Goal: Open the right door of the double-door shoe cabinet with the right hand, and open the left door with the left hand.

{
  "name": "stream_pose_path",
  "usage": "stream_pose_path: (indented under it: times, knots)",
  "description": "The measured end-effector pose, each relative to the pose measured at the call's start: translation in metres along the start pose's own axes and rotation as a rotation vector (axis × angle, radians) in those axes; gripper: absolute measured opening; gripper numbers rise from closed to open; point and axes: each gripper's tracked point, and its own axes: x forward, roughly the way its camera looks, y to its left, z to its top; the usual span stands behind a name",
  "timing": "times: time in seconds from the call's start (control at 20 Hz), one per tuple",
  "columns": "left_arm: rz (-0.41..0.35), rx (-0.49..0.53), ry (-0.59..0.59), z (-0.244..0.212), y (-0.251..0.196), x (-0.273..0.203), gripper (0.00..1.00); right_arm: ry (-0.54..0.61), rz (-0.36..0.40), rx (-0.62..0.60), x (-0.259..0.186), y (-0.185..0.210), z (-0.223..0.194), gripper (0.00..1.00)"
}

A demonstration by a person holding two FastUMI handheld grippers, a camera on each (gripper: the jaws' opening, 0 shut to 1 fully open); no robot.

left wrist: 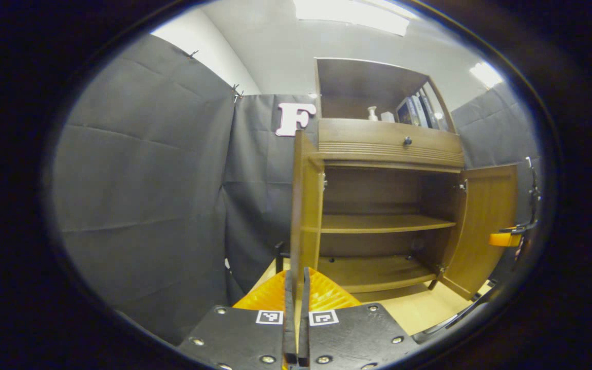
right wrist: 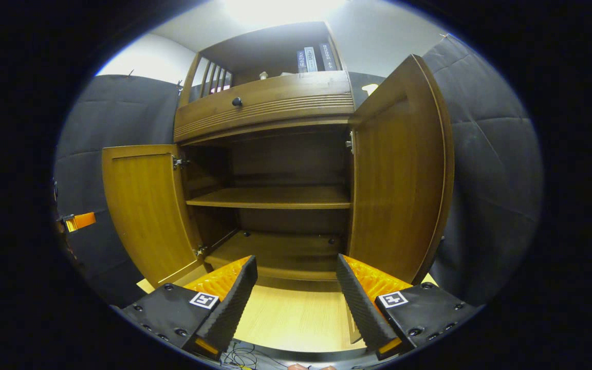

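While left door (left wrist: 303, 205) edge sits pinched between left jaws, right jaws gape.

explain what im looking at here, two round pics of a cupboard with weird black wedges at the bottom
A person holds a two-finger claw in each hand, and each claw carries a fisheye camera looking along its fingers. The wedges are those fingers.

The left gripper view comes from the left claw. Its fingers are closed on the edge of the shoe cabinet's left door, seen almost edge-on and swung open. The other claw shows far right, beyond the right door.

The right gripper view comes from the right claw. Its fingers are spread apart and hold nothing. It faces the cabinet head-on: both doors stand open, showing two bare shelves. Above them is a drawer with a dark knob, and books in the open top compartment.
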Motion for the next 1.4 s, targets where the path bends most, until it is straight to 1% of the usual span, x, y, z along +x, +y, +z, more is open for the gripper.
stream_pose_path:
  times: [0.1,0.2,0.25,0.3,0.35,0.5,0.6,0.65,0.7,0.75,0.8,0.85,0.95,1.05,1.15,1.25,1.3,1.4]
  knots:
    - [0.031,0.0,-0.008,0.003,-0.013,-0.011,0.1,0.011,0.042,-0.013,-0.005,-0.003,-0.006,0.94]
    - [0.042,-0.033,-0.022,0.007,-0.031,-0.026,0.46,0.026,0.077,-0.012,-0.013,-0.007,-0.014,0.93]
    - [0.071,-0.049,-0.041,0.011,-0.035,-0.029,0.64,0.028,0.095,-0.008,-0.019,-0.009,-0.016,0.93]
    - [0.098,-0.06,-0.053,0.019,-0.039,-0.035,0.82,0.029,0.113,-0.006,-0.024,-0.01,-0.017,0.97]
    - [0.114,-0.077,-0.06,0.014,-0.046,-0.038,1.0,0.03,0.131,-0.007,-0.031,-0.012,-0.02,0.94]
    - [0.134,-0.122,-0.062,0.013,-0.064,-0.06,1.0,0.022,0.19,-0.016,-0.044,-0.015,-0.022,0.93]
    - [0.146,-0.122,-0.066,0.014,-0.073,-0.071,1.0,0.027,0.211,-0.018,-0.047,-0.017,-0.027,0.93]
    - [0.146,-0.12,-0.051,0.011,-0.078,-0.071,1.0,0.044,0.208,-0.022,-0.046,-0.02,-0.033,1.0]
    - [0.14,-0.124,-0.041,0.009,-0.083,-0.072,1.0,0.05,0.202,-0.023,-0.046,-0.022,-0.033,0.93]
    - [0.124,-0.131,-0.043,0.011,-0.089,-0.071,1.0,0.04,0.195,-0.021,-0.046,-0.023,-0.028,0.93]
    - [0.11,-0.138,-0.054,0.016,-0.095,-0.068,1.0,0.031,0.186,-0.023,-0.046,-0.023,-0.024,0.97]
    - [0.095,-0.147,-0.06,0.02,-0.099,-0.066,1.0,0.03,0.183,-0.032,-0.046,-0.021,-0.024,0.93]
    - [0.073,-0.16,-0.065,0.022,-0.1,-0.057,1.0,0.056,0.172,-0.06,-0.045,-0.02,-0.023,0.93]
    - [0.045,-0.164,-0.081,0.03,-0.106,-0.049,1.0,0.067,0.16,-0.051,-0.045,-0.016,-0.017,0.93]
    - [0.026,-0.147,-0.09,0.036,-0.106,-0.045,1.0,0.085,0.144,-0.034,-0.041,-0.01,-0.014,0.93]
    - [-0.007,-0.089,-0.069,0.032,-0.107,-0.045,1.0,0.099,0.127,-0.014,-0.035,-0.001,-0.011,0.93]
    - [-0.023,-0.052,-0.054,0.028,-0.107,-0.045,1.0,0.108,0.138,-0.01,-0.032,0.008,-0.01,0.93]
    - [-0.044,0.008,-0.026,0.021,-0.108,-0.041,1.0,0.14,0.165,-0.047,-0.028,0.023,-0.013,0.93]
